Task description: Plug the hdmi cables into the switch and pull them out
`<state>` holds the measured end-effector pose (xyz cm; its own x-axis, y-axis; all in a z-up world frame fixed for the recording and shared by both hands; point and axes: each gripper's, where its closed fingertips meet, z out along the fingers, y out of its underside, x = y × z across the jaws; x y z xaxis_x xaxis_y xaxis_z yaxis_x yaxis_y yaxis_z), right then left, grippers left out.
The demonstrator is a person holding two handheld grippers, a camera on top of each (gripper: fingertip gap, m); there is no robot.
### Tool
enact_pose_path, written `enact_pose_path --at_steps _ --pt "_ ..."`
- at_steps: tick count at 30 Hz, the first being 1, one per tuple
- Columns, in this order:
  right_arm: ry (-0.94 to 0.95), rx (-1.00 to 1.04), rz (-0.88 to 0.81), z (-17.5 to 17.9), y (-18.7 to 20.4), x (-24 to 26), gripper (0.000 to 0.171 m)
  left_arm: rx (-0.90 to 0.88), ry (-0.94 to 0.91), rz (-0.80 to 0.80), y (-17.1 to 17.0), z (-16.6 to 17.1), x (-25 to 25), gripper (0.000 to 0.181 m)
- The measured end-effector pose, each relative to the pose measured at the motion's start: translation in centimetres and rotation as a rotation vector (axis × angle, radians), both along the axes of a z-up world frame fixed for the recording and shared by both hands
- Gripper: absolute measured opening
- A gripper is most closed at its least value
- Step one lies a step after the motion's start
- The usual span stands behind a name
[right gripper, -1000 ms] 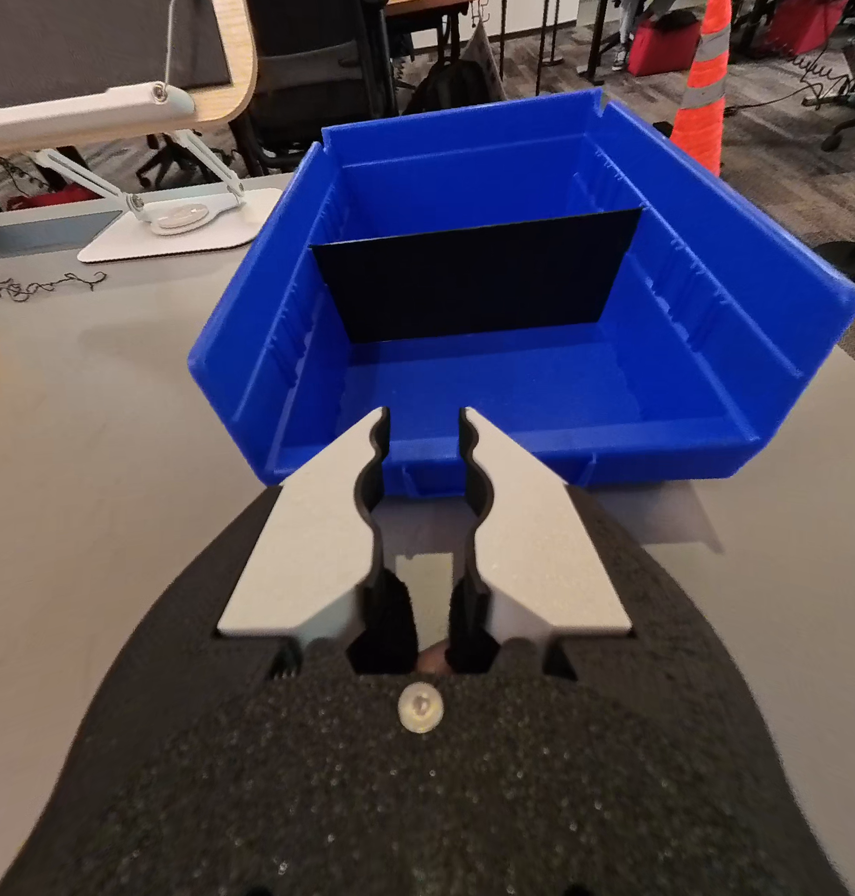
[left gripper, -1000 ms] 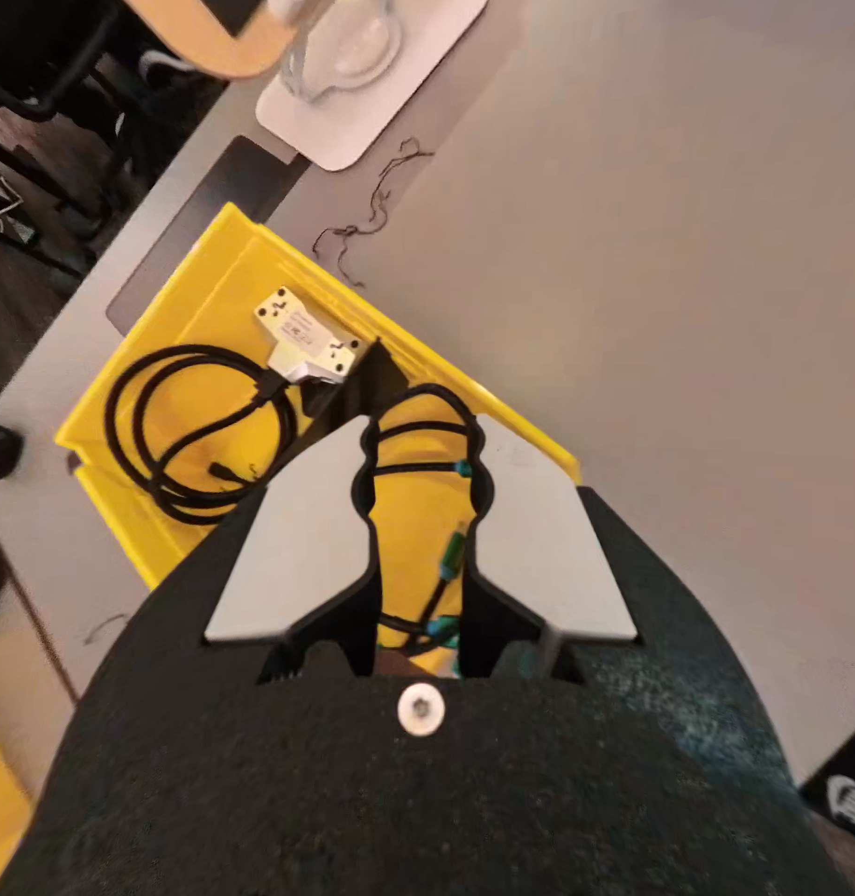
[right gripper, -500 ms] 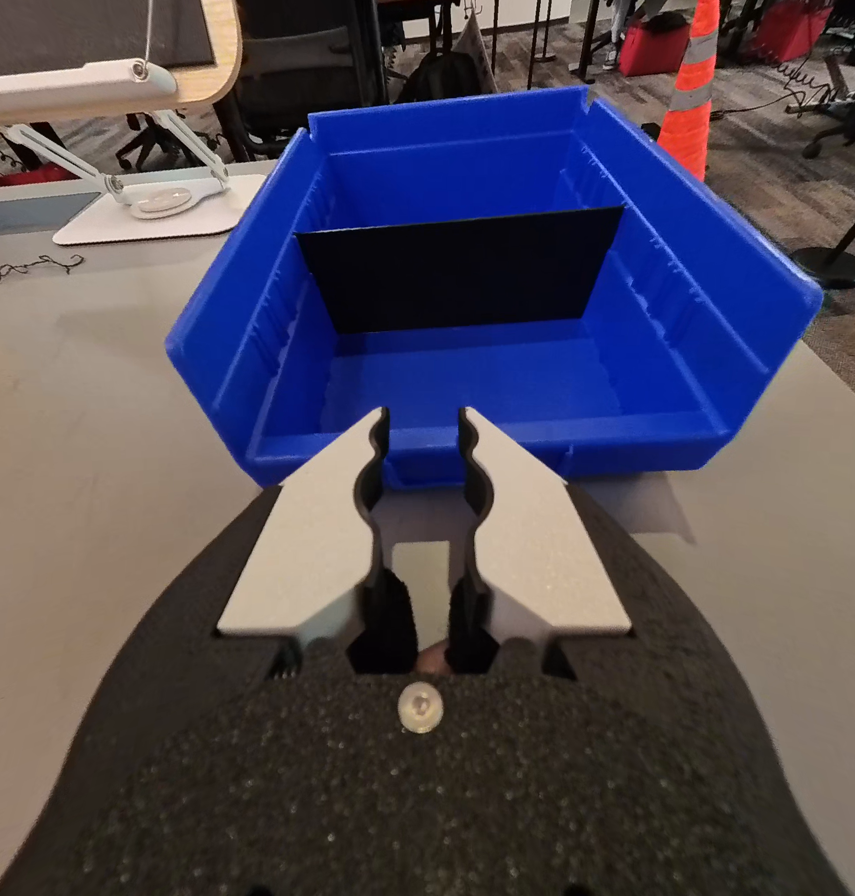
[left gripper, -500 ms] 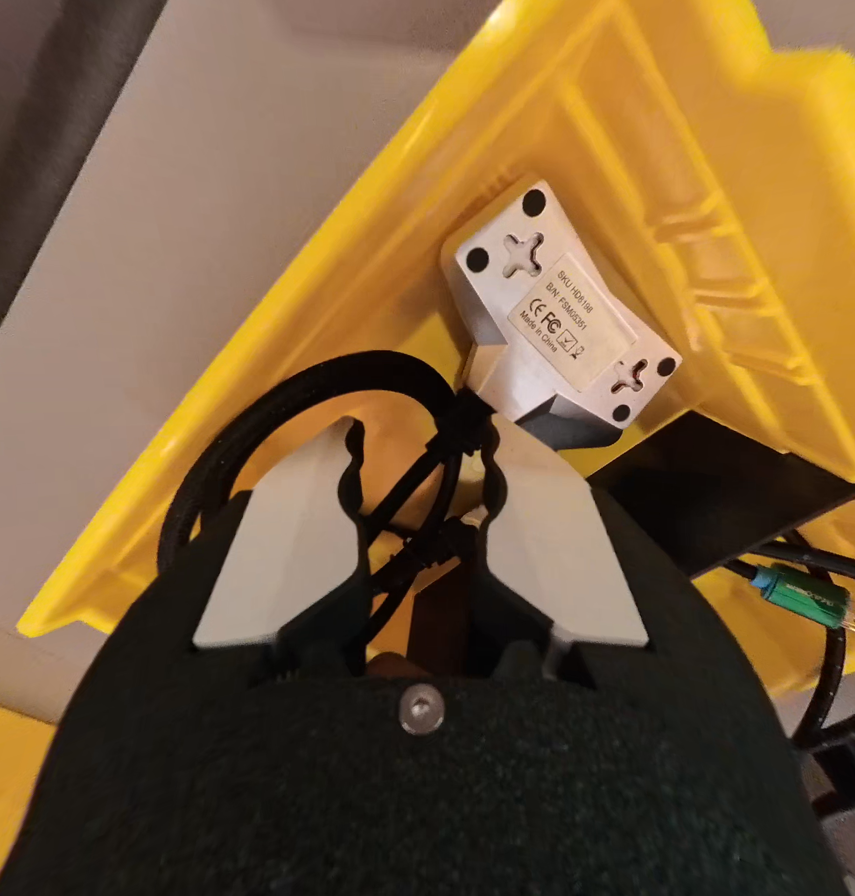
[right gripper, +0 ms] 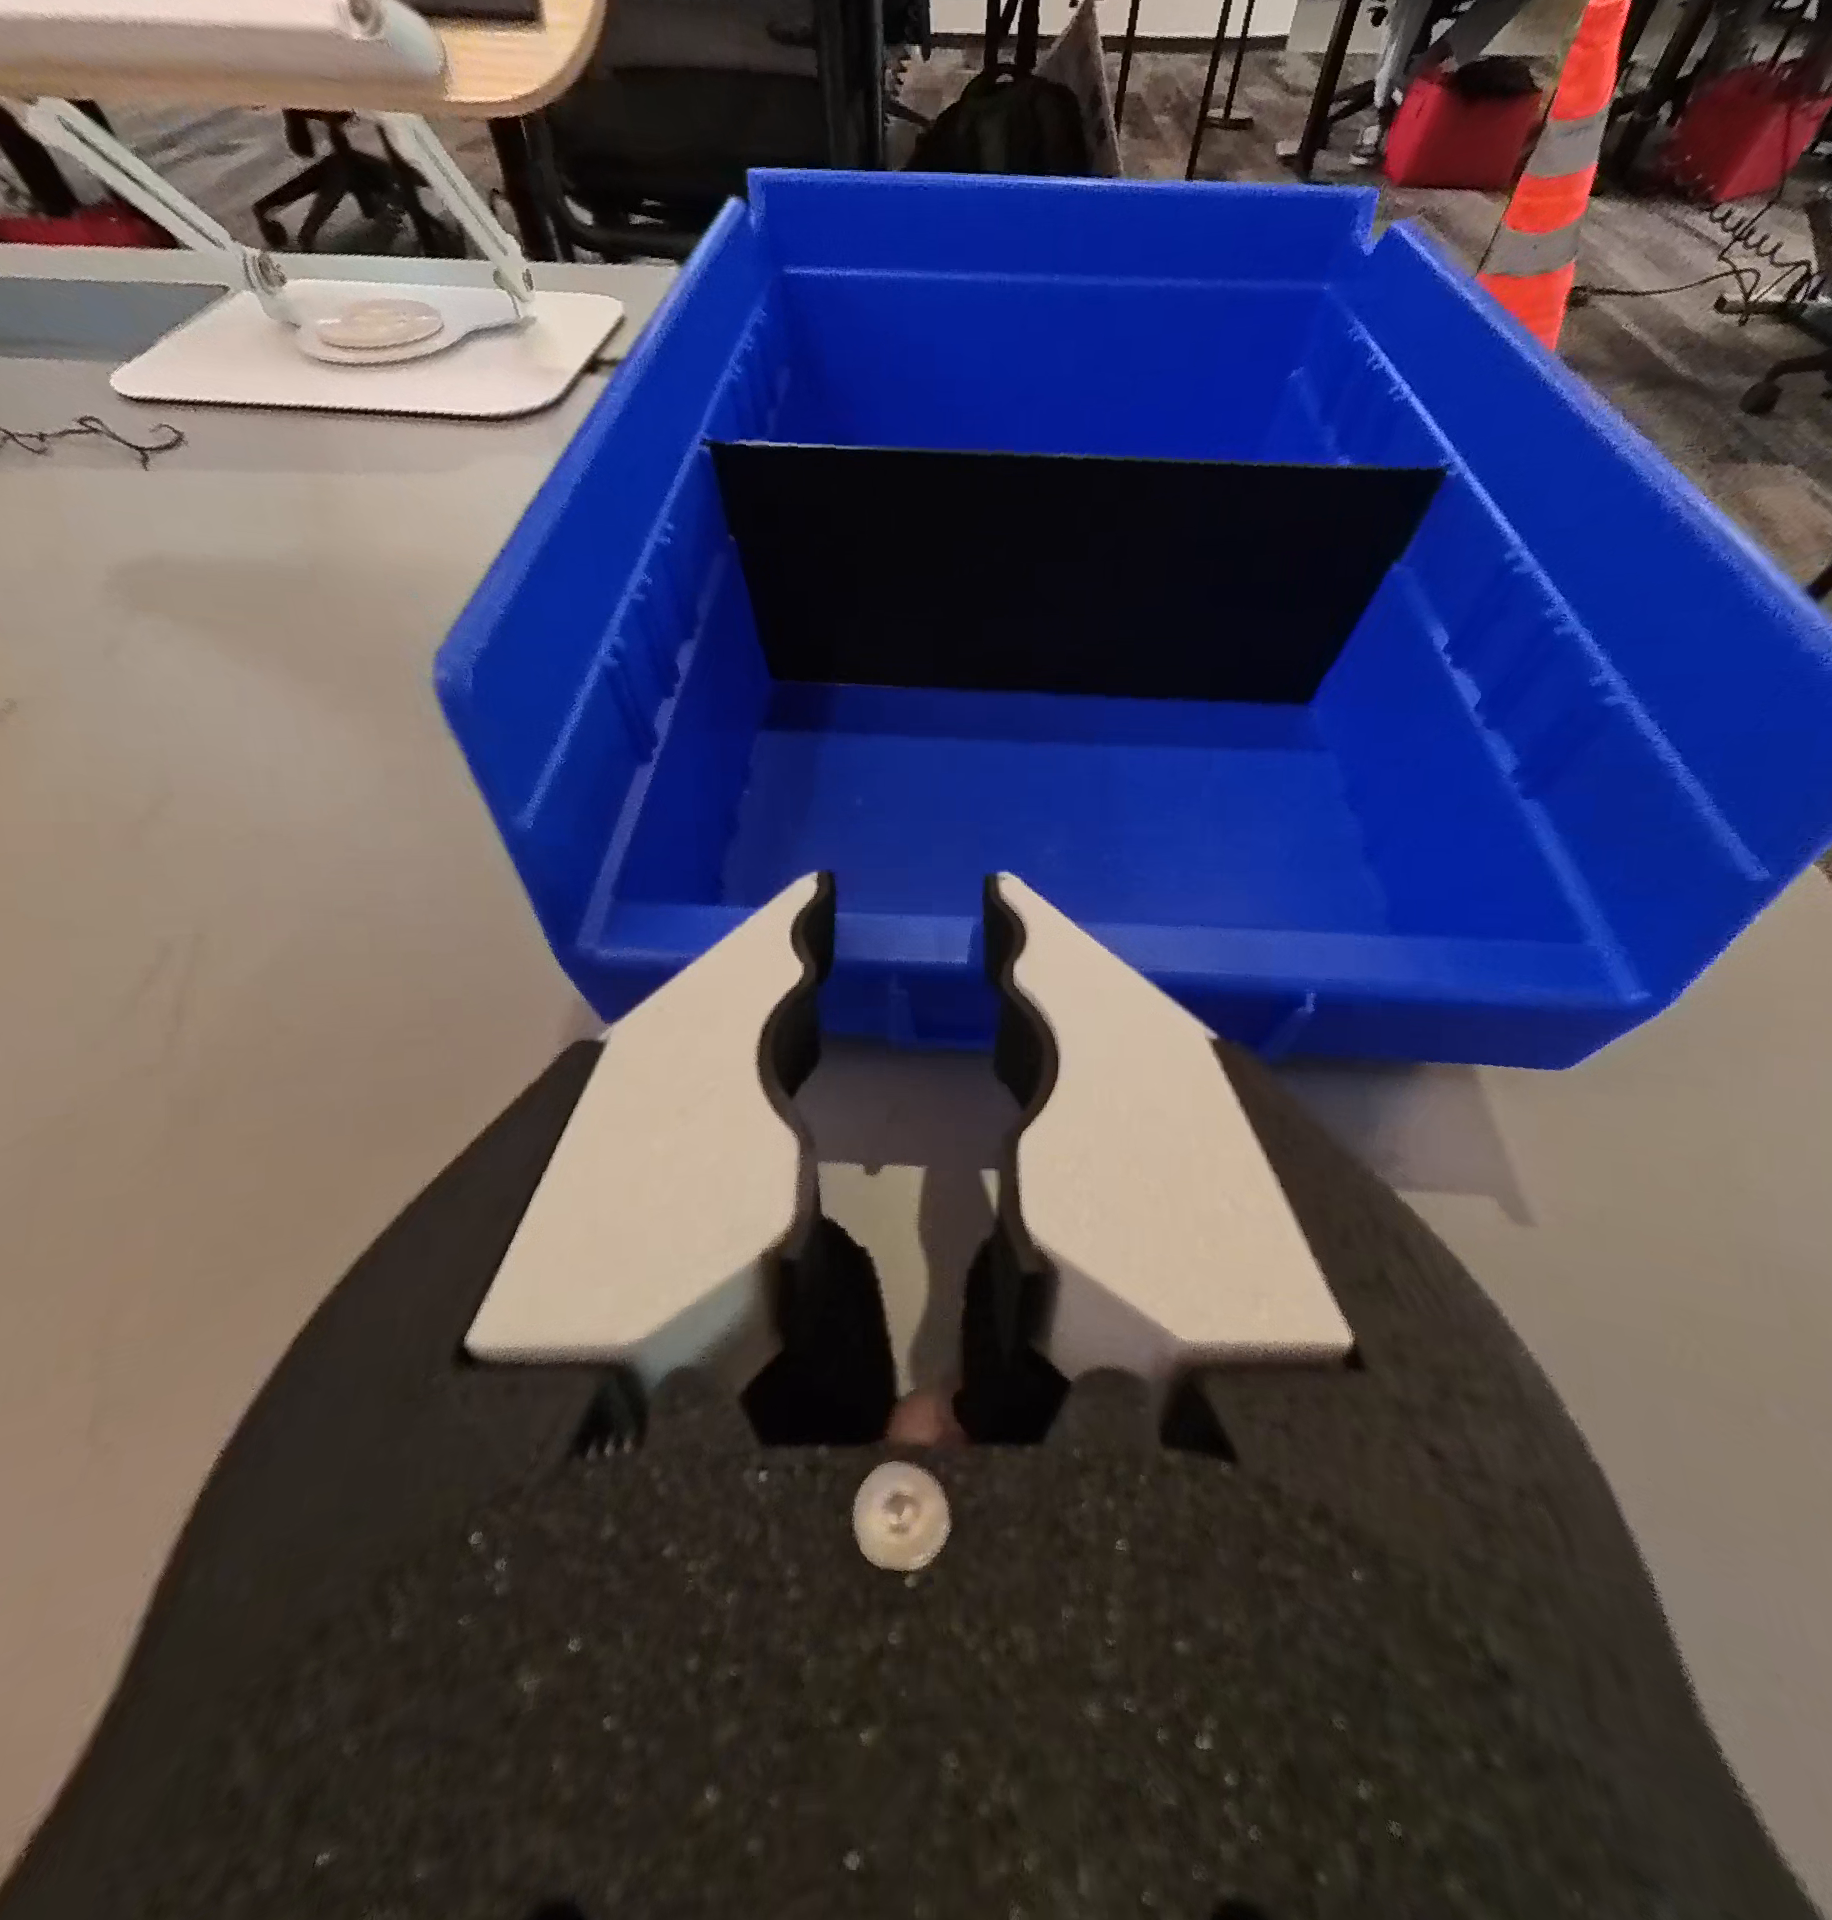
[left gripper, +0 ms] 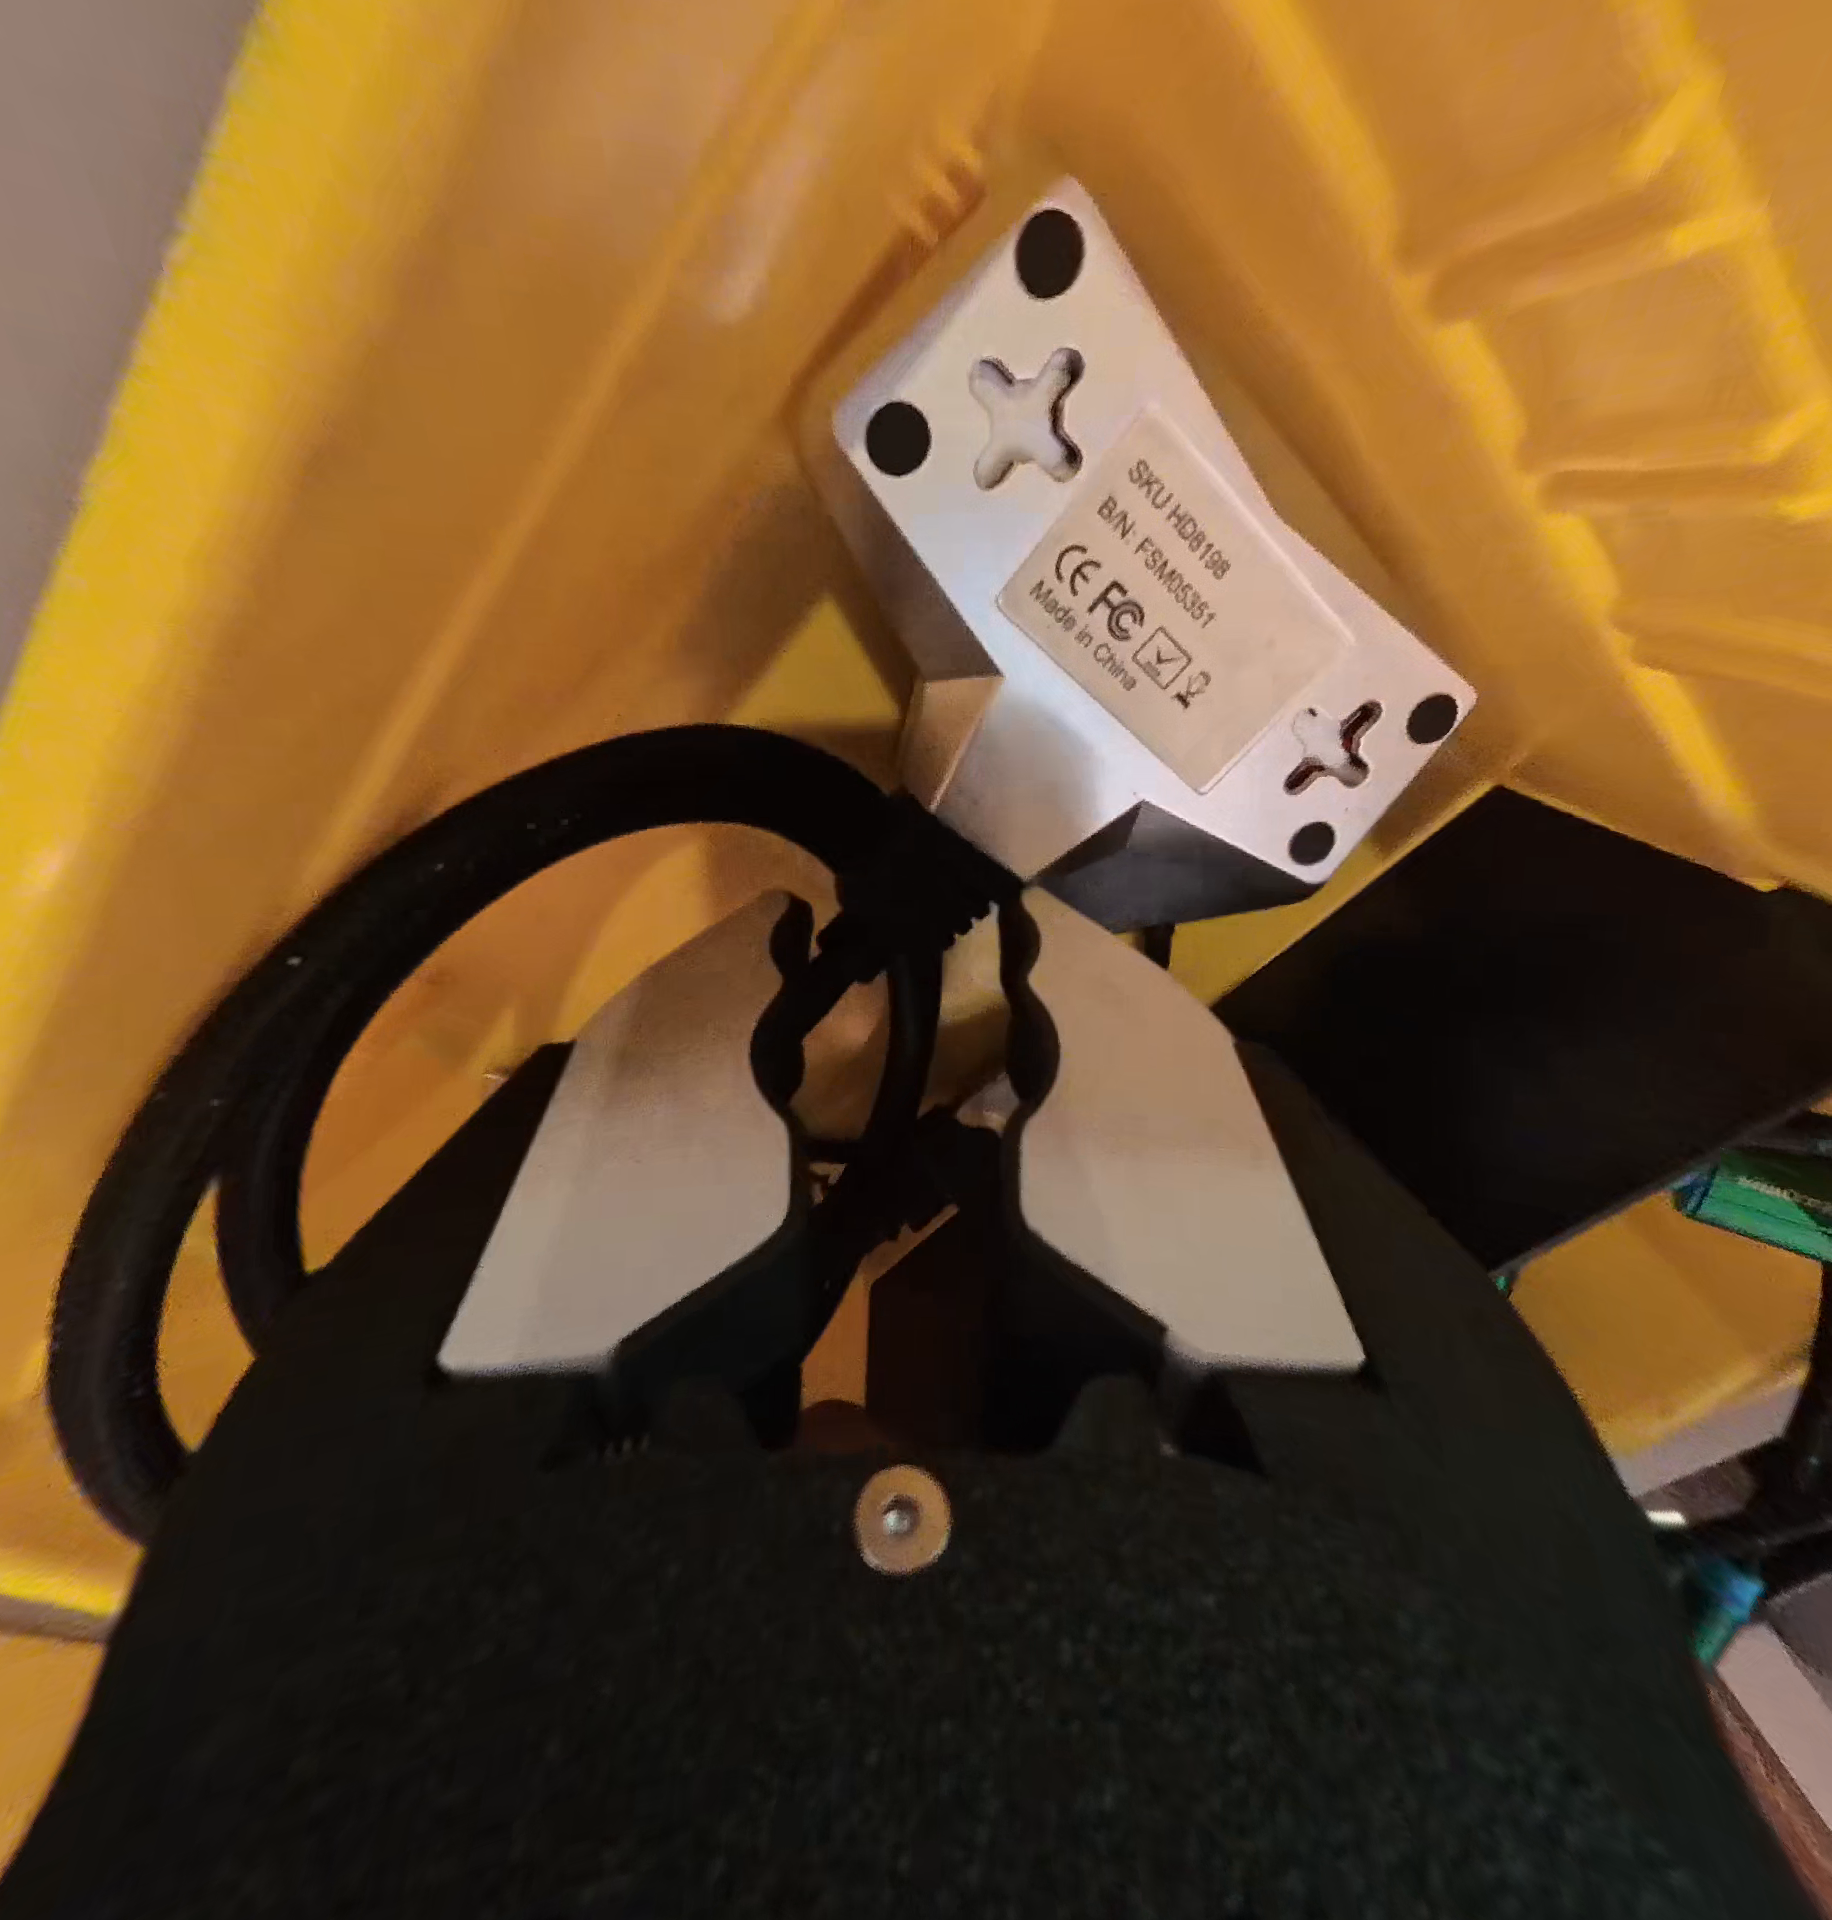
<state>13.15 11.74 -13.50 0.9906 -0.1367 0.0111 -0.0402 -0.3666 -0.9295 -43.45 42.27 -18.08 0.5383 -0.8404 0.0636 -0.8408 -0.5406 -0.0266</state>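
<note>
Left wrist view: the left gripper [left gripper: 907, 925] is deep inside the yellow bin [left gripper: 600, 436], its fingers [left gripper: 663, 1153] spread apart with nothing clamped. The black braided cable [left gripper: 392, 914] loops between them and runs up into the silver switch [left gripper: 1130, 582]. The switch lies underside up against the bin's wall, its long axis running from upper left to lower right. A pale sticker with small print sits on its underside between two cross-shaped mounting slots. A black divider [left gripper: 1577, 1039] stands close at the right, a green-ended cable [left gripper: 1795, 1205] beyond it; room is tight.

Right wrist view: the right gripper [right gripper: 910, 899] hangs over the grey counter [right gripper: 216, 831], fingers [right gripper: 1140, 1164] parted and empty, just before the blue bin [right gripper: 1151, 935] with its black partition [right gripper: 1047, 571].
</note>
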Motion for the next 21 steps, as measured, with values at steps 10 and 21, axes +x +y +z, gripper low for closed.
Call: enact_pose_path --at_steps 10,21 --pt "-0.080 -0.012 0.037 -0.1 0.1 -1.1 0.027 0.197 0.010 -0.171 0.1 0.3 -0.2 0.025" --pt "-0.025 0.017 0.016 0.5 -0.1 -0.6 0.028 0.582 0.110 -0.310 1.5 6.8 -0.3 0.020"
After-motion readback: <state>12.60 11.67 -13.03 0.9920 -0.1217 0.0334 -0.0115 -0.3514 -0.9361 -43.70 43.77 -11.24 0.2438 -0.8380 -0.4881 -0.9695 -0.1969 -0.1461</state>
